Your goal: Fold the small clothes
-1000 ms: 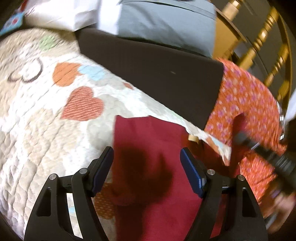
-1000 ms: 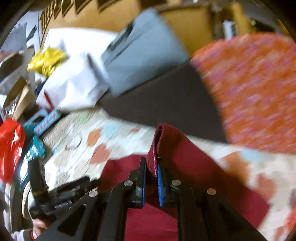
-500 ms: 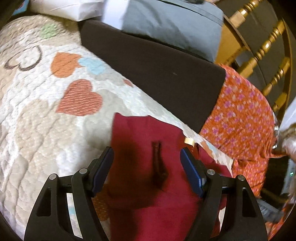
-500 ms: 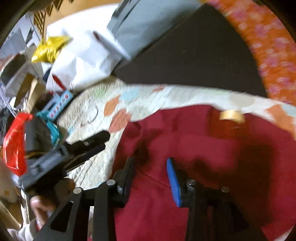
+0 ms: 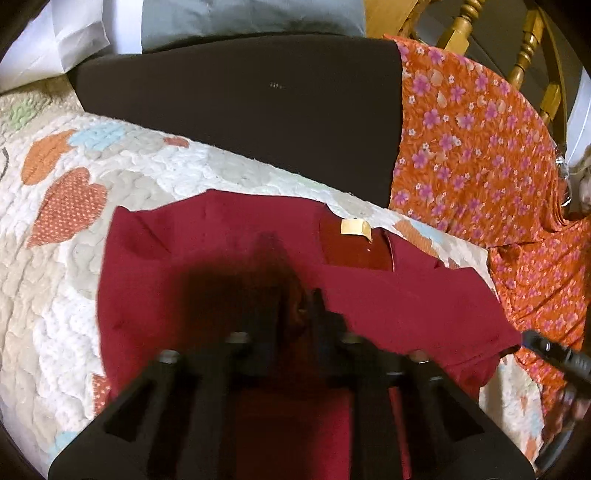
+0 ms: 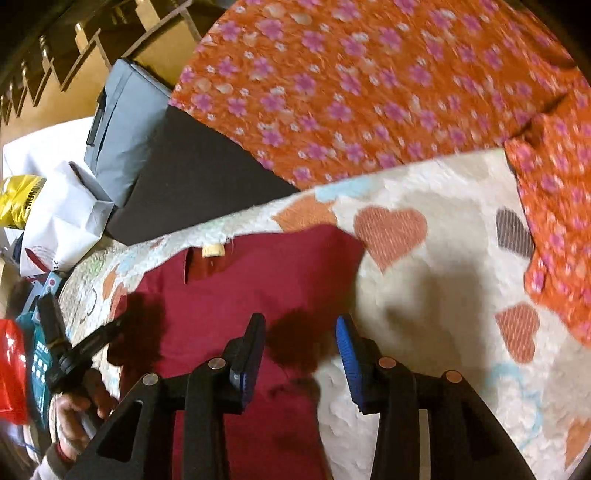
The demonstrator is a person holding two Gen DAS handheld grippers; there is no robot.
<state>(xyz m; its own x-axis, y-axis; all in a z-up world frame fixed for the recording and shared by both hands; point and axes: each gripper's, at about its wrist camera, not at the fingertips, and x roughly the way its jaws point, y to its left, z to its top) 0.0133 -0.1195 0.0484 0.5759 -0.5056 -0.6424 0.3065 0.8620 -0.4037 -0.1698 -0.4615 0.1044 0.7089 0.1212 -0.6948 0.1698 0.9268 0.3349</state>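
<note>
A dark red garment (image 5: pixel 388 295) with a beige neck label (image 5: pixel 354 227) lies spread on the heart-patterned quilt (image 5: pixel 55 295). My left gripper (image 5: pixel 295 306) is blurred and low over the garment's middle. Its jaws are closing, and a small ridge of red cloth is pinched between them. In the right wrist view, my right gripper (image 6: pixel 301 343) hovers over the right edge of the garment (image 6: pixel 258 280). Its jaws are still opening, and nothing is between the blue pads (image 6: pixel 347 354). The left gripper (image 6: pixel 85 347) and the hand holding it show at the left edge.
An orange flowered cloth (image 5: pixel 472 155) lies along the quilt's right side, partly over a dark cushion (image 5: pixel 240 110). Behind them are a grey cushion (image 5: pixel 251 18) and a wooden chair (image 5: pixel 528 48). A white paper bag (image 6: pixel 62 221) and a red packet (image 6: pixel 11 369) sit at the left.
The right gripper let go of the red cloth fold, opened, and swung to the garment's right edge. The left gripper's jaws went from wide open to nearly together over the cloth.
</note>
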